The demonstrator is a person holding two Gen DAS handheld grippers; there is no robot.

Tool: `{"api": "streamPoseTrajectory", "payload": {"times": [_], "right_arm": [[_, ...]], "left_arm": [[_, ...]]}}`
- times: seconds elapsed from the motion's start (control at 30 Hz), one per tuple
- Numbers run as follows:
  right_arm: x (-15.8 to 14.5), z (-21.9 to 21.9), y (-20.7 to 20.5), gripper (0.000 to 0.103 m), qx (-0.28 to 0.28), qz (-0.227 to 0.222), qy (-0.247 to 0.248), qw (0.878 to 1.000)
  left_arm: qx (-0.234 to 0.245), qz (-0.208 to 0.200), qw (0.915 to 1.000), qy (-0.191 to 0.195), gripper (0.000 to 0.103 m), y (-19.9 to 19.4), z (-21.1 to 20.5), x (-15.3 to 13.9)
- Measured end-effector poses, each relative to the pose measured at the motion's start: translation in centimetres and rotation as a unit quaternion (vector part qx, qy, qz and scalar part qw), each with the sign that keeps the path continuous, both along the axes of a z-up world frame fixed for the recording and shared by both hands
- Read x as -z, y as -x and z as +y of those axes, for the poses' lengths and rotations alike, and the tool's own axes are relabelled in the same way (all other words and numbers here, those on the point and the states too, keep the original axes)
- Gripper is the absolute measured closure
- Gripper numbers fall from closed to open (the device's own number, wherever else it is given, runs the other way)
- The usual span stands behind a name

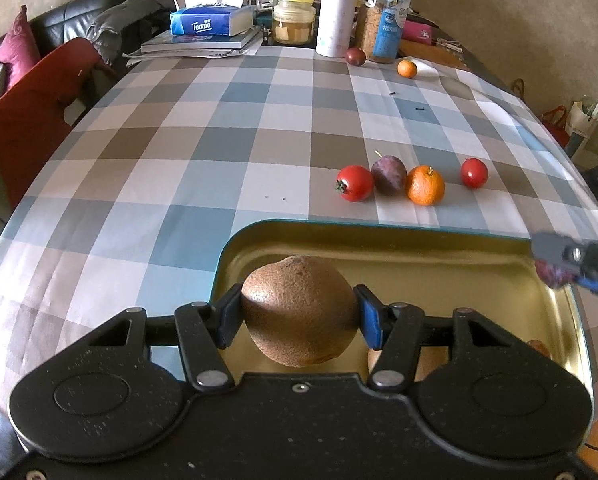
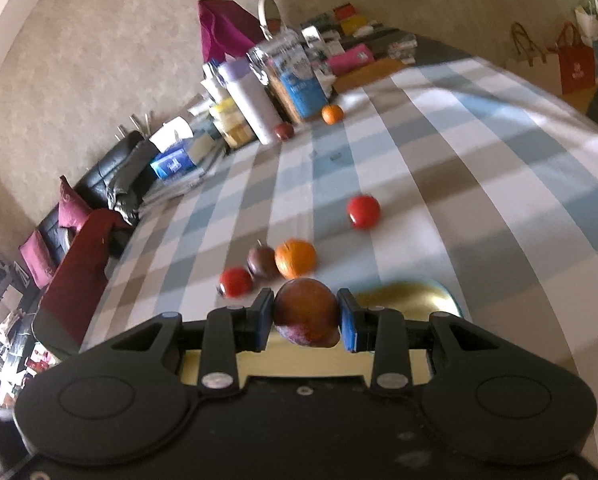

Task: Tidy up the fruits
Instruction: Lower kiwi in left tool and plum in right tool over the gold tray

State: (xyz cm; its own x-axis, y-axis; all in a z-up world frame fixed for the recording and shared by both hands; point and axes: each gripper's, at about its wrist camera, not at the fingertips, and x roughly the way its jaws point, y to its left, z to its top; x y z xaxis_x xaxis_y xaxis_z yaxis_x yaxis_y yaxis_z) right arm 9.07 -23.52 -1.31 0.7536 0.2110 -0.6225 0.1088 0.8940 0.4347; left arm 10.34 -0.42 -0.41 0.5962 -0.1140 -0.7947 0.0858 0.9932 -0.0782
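Kiwi (image 1: 299,312) pinched in our left gripper (image 1: 299,316) over the gold tin (image 1: 419,248), plum (image 2: 306,312) clamped in our right gripper (image 2: 306,318) above the tin's corner, beyond we see tomato (image 1: 354,183), dark plum (image 1: 388,174), orange (image 1: 425,185), second tomato (image 1: 474,173) on the checked cloth (image 1: 219,128).

Colours around the gold tin (image 1: 399,252)

The tin is gold inside with a teal rim, on a tablecloth (image 1: 219,140) checked in grey-blue, taupe and white. Over the tin, blue pads (image 1: 369,320) on a black left gripper (image 1: 299,316) clamp a brown kiwi (image 1: 299,312); the right gripper (image 2: 305,316) clamps a reddish-purple plum (image 2: 307,312). Just beyond the tin lie two red tomatoes (image 1: 354,183), a dark purple plum (image 1: 389,174) and an orange mandarin (image 1: 425,185). Far beyond it sits a blue tissue pack (image 1: 207,20).
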Motion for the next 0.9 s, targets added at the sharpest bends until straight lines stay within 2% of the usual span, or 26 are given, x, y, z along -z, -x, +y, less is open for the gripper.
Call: {"api": "streamPoseTrajectory", "payload": {"times": [0.2, 0.9], "right_arm": [[0.4, 0.2, 1.5, 0.067, 0.003, 0.011, 0.014, 1.0], [1.5, 2.8, 0.9, 0.067, -0.011, 0.036, 0.091, 0.995]], "left_arm": [[0.004, 0.003, 1.0, -0.001, 0.041, -0.1, -0.3, 0.1], [-0.013, 0.027, 0.9994, -0.019, 0.041, -1.0, -0.4, 1.4]]}}
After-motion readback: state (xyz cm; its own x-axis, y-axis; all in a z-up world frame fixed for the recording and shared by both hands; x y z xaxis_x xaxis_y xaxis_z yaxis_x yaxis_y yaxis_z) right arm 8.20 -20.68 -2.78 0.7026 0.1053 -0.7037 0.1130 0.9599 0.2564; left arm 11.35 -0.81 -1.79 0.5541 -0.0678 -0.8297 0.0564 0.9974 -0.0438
